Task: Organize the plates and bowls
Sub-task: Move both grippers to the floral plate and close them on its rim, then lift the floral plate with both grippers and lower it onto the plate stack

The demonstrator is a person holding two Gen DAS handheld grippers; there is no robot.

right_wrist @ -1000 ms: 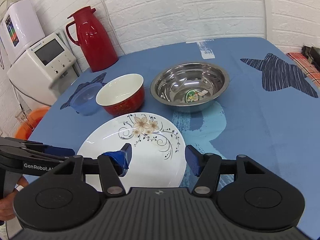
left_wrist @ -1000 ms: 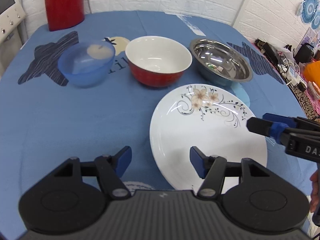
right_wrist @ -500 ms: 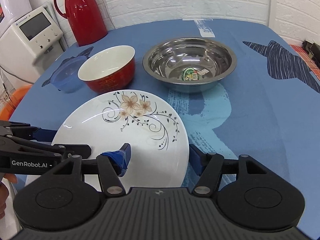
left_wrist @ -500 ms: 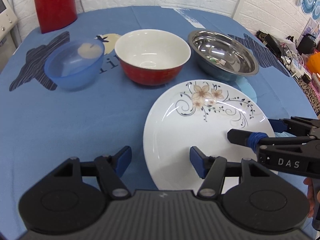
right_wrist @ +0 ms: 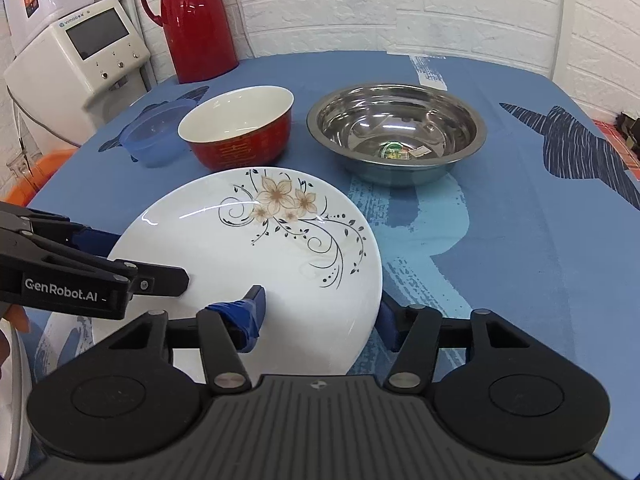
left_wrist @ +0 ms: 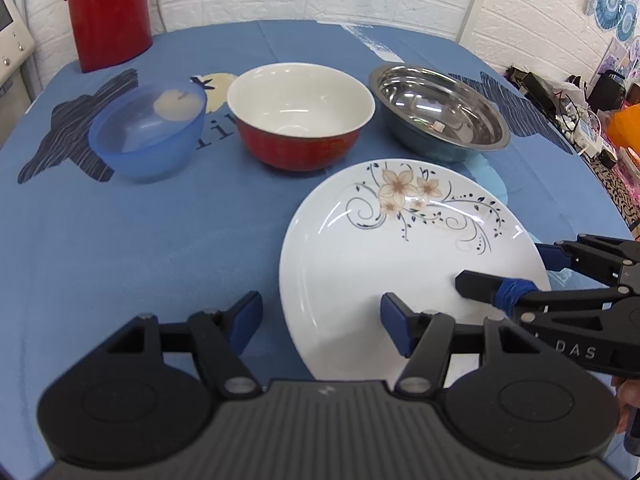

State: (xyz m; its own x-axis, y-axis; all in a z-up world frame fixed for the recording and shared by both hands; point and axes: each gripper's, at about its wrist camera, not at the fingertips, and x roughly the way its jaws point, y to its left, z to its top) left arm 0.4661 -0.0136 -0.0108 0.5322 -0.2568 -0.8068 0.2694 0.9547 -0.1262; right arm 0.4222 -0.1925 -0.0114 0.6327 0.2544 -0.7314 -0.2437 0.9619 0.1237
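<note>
Plate [left_wrist: 380, 264], white with a brown flower and black scrolls, lies on the blue tablecloth [left_wrist: 120, 240] just ahead of the left gripper [left_wrist: 320, 322] in the left wrist view. That gripper's jaws stand wide; its right finger is over the plate's near rim and its left finger is over bare cloth, so the plate's left edge sits between them. The right gripper [left_wrist: 516, 276] comes in from the right, also spread wide, with one finger over the plate's inner surface and the other beyond its right rim. Whether any finger touches the plate cannot be told. Farther ahead stands a row of three bowls: a translucent blue bowl [left_wrist: 146, 134] to the left, a red bowl [left_wrist: 300, 136] with a white inside straight ahead, and a steel bowl [left_wrist: 438, 114] ahead to the right. A red thermos jug [left_wrist: 106, 8] stands far ahead on the left.

In the right wrist view, the plate [right_wrist: 260, 248] lies right before the right gripper [right_wrist: 320, 314], whose jaws straddle its near right rim: the left finger above the white surface, the right one outside and partly hidden behind the edge. The left gripper [right_wrist: 132, 258] reaches in from the left over the plate's left rim. Ahead stand the red bowl [right_wrist: 240, 136], the blue bowl [right_wrist: 156, 140] left of it, and the steel bowl [right_wrist: 396, 136] to the right. Far left sits a white appliance [right_wrist: 80, 64] with a screen.
</note>
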